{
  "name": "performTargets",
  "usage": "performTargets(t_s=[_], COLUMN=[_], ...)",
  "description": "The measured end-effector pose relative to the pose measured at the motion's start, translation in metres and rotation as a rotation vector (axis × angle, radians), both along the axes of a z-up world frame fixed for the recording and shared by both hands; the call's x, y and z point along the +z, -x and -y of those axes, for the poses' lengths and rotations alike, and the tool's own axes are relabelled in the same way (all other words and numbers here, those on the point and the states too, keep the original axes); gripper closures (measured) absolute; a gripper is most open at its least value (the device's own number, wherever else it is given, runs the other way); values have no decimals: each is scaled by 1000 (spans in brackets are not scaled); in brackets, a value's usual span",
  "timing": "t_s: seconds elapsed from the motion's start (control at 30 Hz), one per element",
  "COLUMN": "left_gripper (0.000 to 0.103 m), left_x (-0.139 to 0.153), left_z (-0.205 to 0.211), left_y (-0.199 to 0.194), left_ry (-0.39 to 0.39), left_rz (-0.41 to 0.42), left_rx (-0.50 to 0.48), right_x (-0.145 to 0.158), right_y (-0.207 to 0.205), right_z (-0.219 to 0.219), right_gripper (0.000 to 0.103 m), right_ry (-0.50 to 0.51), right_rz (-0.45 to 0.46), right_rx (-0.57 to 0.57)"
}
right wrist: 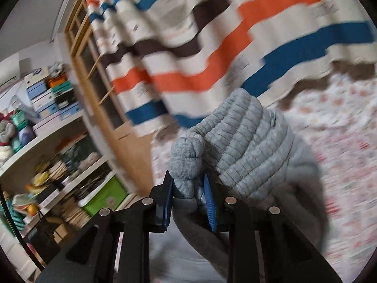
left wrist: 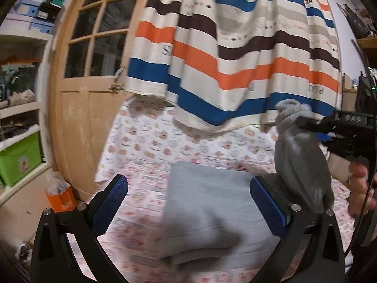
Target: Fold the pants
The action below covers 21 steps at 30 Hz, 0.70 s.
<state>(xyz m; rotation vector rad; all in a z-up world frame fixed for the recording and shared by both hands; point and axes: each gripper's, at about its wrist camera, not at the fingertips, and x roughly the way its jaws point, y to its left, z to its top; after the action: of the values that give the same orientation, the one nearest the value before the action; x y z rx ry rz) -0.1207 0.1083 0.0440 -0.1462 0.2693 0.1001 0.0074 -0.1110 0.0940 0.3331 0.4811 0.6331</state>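
Grey pants (left wrist: pixel 207 210) lie partly folded flat on the patterned bed (left wrist: pixel 146 141). My left gripper (left wrist: pixel 188 202) is open and empty, just above the folded part. My right gripper (right wrist: pixel 188 188) is shut on a bunched end of the pants (right wrist: pixel 188 162), with the ribbed waistband (right wrist: pixel 249 141) draped to its right. In the left wrist view the right gripper (left wrist: pixel 304 123) holds that bunch lifted (left wrist: pixel 299 155) above the bed at the right.
A striped curtain (left wrist: pixel 235 47) hangs over the far side of the bed. A wooden door (left wrist: pixel 89 70) and shelves with boxes (left wrist: pixel 18 160) stand to the left. An orange bag (left wrist: pixel 60 195) sits on the floor.
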Motion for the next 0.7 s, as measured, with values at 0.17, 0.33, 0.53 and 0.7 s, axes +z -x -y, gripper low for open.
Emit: performTargets(t_s=[0.17, 0.33, 0.53, 0.7], left_gripper=[0, 0, 0, 0], left_x=[-2, -5, -8, -10], left_z=[-24, -33, -25, -11], left_y=[9, 11, 9, -4], left_ry=[16, 21, 8, 21], left_rz=[-3, -9, -13, -45], left_rx=[43, 57, 37, -47], right_x=[-48, -122, -129, -96], right_y=[-11, -29, -7, 41], right_z=[-63, -100, -91, -41], right_gripper=[78, 90, 88, 47], right_ry=[-11, -81, 31, 99], right_rz=[-105, -365, -266, -45], right_rx=[80, 258, 185, 42])
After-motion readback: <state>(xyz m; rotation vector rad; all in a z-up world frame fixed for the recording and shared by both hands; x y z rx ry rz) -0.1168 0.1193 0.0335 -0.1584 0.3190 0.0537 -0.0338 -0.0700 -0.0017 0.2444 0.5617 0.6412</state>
